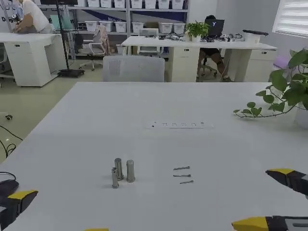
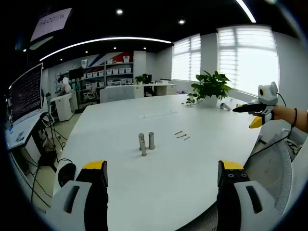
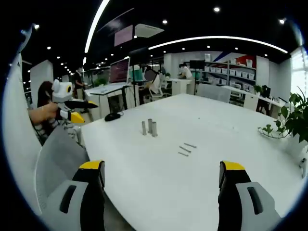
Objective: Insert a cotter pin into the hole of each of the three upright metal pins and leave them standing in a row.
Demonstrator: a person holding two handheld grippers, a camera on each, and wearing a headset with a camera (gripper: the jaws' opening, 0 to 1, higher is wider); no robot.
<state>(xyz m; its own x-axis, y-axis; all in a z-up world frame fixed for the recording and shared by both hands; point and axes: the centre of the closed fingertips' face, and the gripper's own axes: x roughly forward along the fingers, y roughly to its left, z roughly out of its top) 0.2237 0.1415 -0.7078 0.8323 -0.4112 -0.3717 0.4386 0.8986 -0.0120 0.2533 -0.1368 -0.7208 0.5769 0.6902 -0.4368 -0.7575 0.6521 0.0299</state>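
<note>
Three short upright metal pins point(image 1: 122, 172) stand close together on the white table point(image 1: 154, 106). To their right lie three small cotter pins point(image 1: 183, 175), one behind another. My left gripper point(image 1: 57, 214) is at the near left edge, open, with nothing between its yellow-tipped jaws. My right gripper point(image 1: 262, 197) is open and holds nothing at the near right. Both are well short of the parts. The left gripper view shows the metal pins point(image 2: 146, 143), cotter pins point(image 2: 182, 135) and the right gripper point(image 2: 255, 108). The right gripper view shows the metal pins point(image 3: 149, 127), cotter pins point(image 3: 186, 149) and the left gripper point(image 3: 72, 108).
A flat white strip point(image 1: 180, 125) is set in the table's middle. A potted plant point(image 1: 284, 91) leans in at the far right edge. A grey chair point(image 1: 133, 69) stands behind the table. Cables point(image 1: 6, 144) lie on the floor at the left.
</note>
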